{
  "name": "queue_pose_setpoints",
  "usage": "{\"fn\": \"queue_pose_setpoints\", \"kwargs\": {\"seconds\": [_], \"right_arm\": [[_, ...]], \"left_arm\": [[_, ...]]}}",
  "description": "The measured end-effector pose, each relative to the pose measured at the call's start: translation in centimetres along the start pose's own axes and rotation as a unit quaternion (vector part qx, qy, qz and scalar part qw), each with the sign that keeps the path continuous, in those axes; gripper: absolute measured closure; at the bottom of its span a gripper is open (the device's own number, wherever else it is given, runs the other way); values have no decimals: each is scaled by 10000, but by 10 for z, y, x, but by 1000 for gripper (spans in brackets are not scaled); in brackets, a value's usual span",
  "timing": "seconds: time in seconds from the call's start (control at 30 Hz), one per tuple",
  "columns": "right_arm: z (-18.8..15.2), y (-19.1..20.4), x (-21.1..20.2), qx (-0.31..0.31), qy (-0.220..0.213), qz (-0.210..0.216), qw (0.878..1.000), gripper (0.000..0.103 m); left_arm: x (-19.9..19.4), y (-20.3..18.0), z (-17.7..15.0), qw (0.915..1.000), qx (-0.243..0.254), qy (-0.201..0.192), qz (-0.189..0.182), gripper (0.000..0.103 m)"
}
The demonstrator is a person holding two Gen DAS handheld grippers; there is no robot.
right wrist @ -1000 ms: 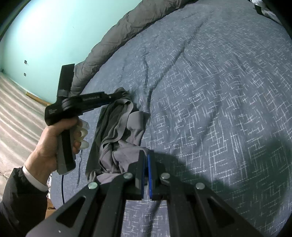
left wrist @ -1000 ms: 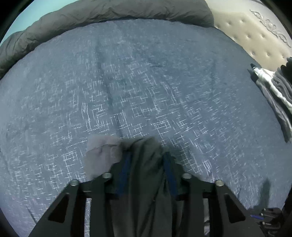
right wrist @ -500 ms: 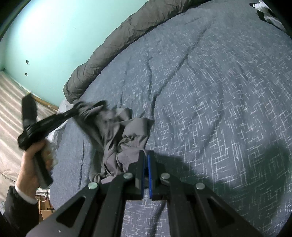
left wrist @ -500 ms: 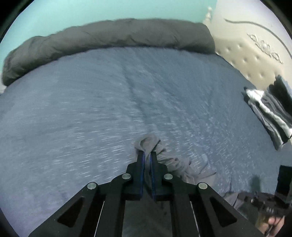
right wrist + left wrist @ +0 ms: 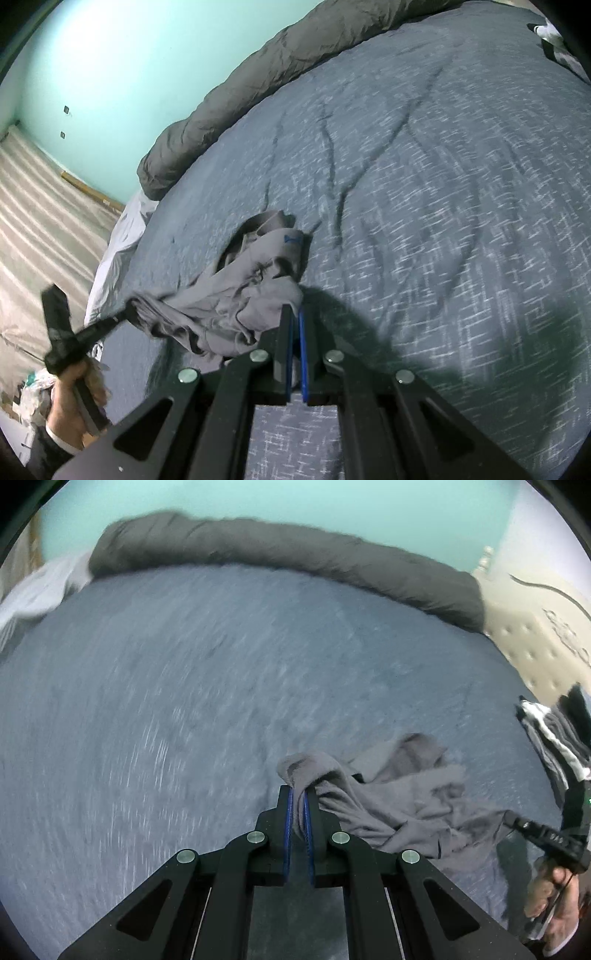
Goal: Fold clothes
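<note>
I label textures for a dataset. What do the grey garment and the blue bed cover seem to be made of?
Grey garment: probably a thin, soft knit such as jersey, matte; it bunches into many small limp folds between the left gripper and the right gripper. Blue bed cover: looks like a woven or printed fabric, matte, with white dash pattern; its long shallow creases suggest a thicker cloth.

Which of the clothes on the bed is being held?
The plain grey garment, gripped at both ends; the striped black-and-white pile by the headboard lies untouched.

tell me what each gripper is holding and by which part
Both hold the grey garment: left gripper pinches a bunched edge, right gripper another edge.
</note>
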State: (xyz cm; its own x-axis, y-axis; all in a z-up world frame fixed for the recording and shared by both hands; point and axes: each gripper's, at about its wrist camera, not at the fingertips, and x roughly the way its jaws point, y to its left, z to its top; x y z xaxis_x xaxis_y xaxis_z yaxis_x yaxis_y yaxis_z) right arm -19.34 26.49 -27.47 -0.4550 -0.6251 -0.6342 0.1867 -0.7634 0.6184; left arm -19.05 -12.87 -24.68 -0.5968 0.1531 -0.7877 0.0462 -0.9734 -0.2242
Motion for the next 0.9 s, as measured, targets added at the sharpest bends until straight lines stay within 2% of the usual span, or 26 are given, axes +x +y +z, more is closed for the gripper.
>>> {"fn": "queue_pose_setpoints", "kwargs": {"seconds": [0.17,0.4,0.53,0.6,0.73,0.9], "right_arm": [[3,-1,3,18,-25,-114,9999,101],[12,-12,0,285,-74,-224,9993,97],[23,-6,-5,195,-211,-116,9995,97],[28,-6,-3,193,-246,-111,9994,97],[31,-9,11,371,-182,-97,9991,97],[32,-7,21,364,-101,-116,9992,97]], "left_arm": [[10,8,-26,9997,-244,58,-11,96],[-2,15,-36,9962,-720,-496,9,94],[-1,21,-44,9918,-1120,-620,-52,92],[1,12,-44,9929,-1008,-616,-143,92],[18,-31,-31,9974,-302,-372,-537,84],[50,-68,-23,9980,111,-31,-629,76]]}}
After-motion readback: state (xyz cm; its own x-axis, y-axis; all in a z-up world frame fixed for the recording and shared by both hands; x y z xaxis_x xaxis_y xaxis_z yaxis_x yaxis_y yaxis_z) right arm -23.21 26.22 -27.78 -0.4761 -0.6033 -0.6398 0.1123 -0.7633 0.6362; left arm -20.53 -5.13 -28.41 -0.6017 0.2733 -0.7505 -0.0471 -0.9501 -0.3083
